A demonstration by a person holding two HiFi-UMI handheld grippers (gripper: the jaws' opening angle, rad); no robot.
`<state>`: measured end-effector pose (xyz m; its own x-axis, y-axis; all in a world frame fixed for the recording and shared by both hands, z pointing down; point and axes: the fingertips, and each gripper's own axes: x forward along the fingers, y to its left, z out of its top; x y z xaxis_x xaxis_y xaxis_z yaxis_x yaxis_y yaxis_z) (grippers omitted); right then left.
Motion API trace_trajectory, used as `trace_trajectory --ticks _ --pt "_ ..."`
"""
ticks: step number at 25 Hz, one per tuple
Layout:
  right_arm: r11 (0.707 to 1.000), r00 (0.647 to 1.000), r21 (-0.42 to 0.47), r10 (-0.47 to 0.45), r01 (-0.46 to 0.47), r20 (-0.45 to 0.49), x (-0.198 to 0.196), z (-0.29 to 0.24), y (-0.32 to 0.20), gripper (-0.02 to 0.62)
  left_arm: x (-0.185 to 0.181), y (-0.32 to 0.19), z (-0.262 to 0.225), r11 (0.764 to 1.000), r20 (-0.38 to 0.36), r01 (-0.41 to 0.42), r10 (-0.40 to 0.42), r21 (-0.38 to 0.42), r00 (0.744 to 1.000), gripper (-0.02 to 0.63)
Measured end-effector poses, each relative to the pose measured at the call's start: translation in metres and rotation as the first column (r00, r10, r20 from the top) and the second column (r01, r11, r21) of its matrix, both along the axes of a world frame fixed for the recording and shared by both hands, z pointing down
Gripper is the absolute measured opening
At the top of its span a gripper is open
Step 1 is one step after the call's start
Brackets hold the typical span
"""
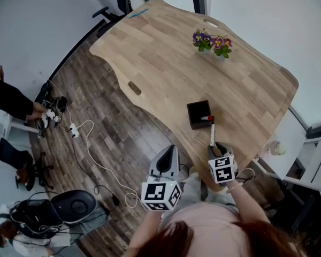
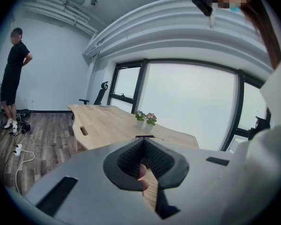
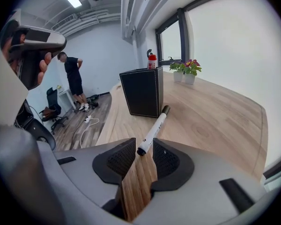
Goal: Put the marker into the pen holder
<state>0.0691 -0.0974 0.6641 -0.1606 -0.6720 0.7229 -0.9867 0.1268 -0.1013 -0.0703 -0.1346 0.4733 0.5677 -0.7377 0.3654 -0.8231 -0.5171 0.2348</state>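
A white marker (image 1: 212, 133) with dark ends lies flat on the wooden table (image 1: 166, 52), pointing at the black square pen holder (image 1: 199, 114). A red-capped marker (image 1: 206, 118) stands in the holder. My right gripper (image 1: 216, 146) is at the marker's near end. In the right gripper view the marker (image 3: 153, 128) has its near tip between the jaws of the right gripper (image 3: 143, 147), which stand open, with a gap on the left side. The pen holder (image 3: 143, 92) stands just beyond. My left gripper (image 1: 170, 150) hovers off the table's front edge. In its own view the left gripper (image 2: 144, 141) is shut and holds nothing.
Two small pots of flowers (image 1: 212, 43) stand at the far side of the table. A white cable (image 1: 91, 143) and a power strip lie on the wood floor at the left. A person in black (image 3: 75, 81) stands by the wall near an office chair (image 3: 53, 108).
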Motion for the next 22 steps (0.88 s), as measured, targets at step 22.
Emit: trace_trajectory --ticks 22 --pt "0.997 0.996 -0.025 0.077 -0.079 -0.05 0.006 0.016 0.002 0.074 0.012 -0.009 0.004 0.999 0.0 -0.044 0.044 -0.005 0.999 0.002"
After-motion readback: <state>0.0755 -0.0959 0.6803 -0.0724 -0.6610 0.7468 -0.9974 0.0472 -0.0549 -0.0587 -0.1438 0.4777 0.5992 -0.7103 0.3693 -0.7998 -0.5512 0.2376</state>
